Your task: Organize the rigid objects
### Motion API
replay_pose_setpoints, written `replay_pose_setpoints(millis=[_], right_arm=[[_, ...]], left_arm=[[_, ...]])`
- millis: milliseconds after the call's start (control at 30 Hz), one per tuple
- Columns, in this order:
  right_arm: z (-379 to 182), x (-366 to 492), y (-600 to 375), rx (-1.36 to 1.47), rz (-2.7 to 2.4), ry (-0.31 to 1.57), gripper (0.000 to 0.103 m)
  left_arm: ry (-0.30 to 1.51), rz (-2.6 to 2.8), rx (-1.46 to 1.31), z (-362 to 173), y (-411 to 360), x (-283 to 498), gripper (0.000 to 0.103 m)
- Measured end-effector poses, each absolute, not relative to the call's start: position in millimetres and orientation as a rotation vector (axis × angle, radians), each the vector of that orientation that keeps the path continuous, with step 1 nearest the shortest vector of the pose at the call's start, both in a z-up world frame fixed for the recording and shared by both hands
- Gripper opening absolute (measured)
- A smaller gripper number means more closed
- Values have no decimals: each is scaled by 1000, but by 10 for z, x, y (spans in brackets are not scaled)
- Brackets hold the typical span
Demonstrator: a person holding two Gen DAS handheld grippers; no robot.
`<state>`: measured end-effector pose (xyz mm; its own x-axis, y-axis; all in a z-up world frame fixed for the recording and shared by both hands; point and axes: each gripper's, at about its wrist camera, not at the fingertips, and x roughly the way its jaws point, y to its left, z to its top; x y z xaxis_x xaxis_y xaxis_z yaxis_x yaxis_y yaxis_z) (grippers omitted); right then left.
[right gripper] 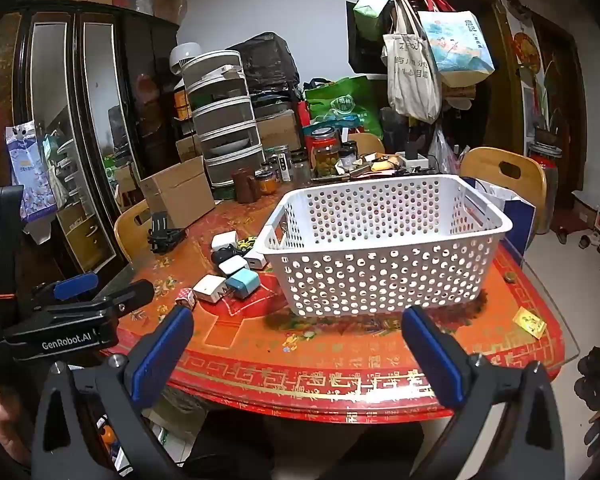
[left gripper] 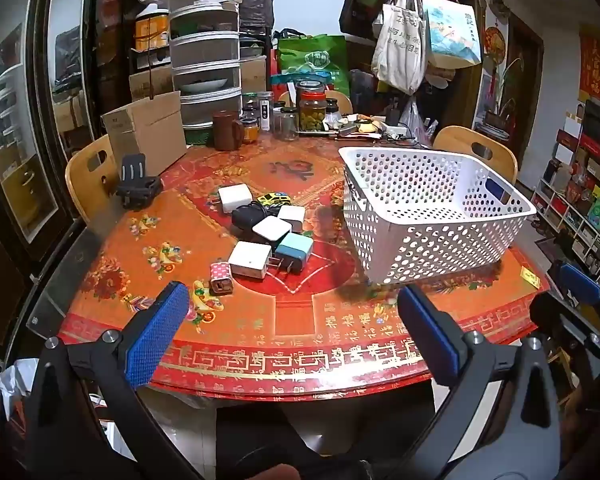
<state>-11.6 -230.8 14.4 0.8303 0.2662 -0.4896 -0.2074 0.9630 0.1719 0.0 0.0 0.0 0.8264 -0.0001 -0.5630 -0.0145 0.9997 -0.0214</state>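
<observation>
Red table point(left gripper: 300, 344) below both splayed, down-tilted tools

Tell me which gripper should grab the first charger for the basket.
Left, probably. The left gripper is open and faces the chargers directly; the right gripper, also open, faces the basket.

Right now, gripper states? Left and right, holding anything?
Left gripper: open, jaws wide, nothing between them, short of the chargers.
Right gripper: open, jaws wide, empty, facing the white basket.
</observation>
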Motion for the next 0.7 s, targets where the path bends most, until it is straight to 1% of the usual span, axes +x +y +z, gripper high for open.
replay_pose_setpoints(millis=[233,367,700], right_arm=[[148,-116,-2307,114,252,539,103],[154,-121,-2307,114,251,536,103],[156,-119,-2310,116,252,535,103]], left_arm=[[651,-1,-28,-8,-12,64,103],[624,4,-11,-9,-22,20,103],[629,1,-15,-19,-16,31,103]])
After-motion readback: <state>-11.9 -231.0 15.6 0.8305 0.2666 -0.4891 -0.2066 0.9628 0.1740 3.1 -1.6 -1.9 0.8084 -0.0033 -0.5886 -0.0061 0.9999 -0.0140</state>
